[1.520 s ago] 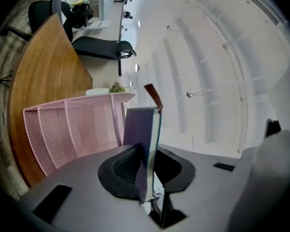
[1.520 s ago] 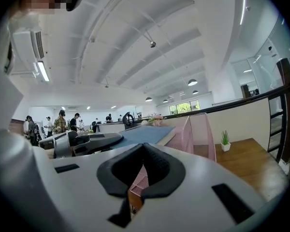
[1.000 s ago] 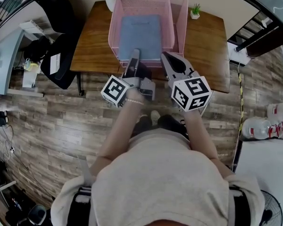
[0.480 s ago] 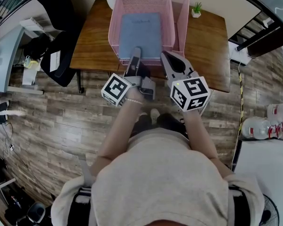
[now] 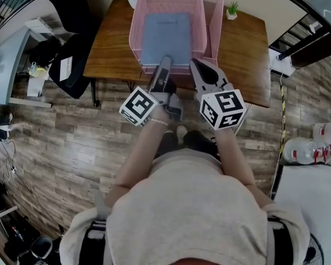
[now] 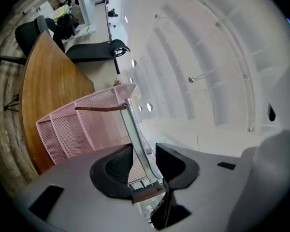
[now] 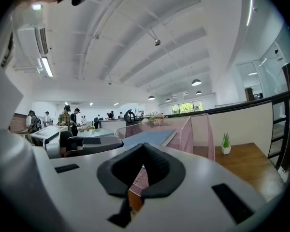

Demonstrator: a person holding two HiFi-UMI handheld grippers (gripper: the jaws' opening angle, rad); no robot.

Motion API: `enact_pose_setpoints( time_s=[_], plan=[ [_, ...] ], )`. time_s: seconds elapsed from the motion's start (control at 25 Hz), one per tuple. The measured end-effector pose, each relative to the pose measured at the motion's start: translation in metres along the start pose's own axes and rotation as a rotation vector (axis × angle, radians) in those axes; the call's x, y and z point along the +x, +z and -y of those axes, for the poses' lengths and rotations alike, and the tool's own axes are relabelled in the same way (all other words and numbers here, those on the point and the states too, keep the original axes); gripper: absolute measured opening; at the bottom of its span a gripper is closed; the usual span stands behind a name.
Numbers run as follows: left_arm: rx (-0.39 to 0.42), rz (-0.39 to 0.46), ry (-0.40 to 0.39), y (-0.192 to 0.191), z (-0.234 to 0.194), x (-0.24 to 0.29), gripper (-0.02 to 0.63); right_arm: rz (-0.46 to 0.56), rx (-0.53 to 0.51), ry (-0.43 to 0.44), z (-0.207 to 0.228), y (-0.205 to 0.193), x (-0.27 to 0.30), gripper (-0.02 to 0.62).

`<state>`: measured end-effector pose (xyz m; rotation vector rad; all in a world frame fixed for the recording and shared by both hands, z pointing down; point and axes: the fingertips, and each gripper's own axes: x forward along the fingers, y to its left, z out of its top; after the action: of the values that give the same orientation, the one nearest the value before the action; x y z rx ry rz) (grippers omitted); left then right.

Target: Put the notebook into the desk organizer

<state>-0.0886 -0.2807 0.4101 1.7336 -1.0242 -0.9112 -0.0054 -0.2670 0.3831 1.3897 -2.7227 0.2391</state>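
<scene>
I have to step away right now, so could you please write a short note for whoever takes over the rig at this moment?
The left gripper is open: its jaws have just been opening, and the notebook's near edge stands between them, apparently released.
The right gripper is shut and empty, at the desk organizer's front.
The notebook lies flat in the organizer's wide compartment, on the table.
Done: notebook is in.
Left: probably just draw the left gripper back off the edge.
</scene>
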Motion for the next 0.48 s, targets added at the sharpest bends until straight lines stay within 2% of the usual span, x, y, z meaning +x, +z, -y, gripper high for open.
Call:
enact_pose_setpoints(
  time_s=[0.48],
  plan=[
    [0.018,-0.033,0.021,-0.008,-0.002,-0.012,0.100,-0.005,-0.002,-0.005,-0.005,-0.003,-0.003,0.011]
  ],
)
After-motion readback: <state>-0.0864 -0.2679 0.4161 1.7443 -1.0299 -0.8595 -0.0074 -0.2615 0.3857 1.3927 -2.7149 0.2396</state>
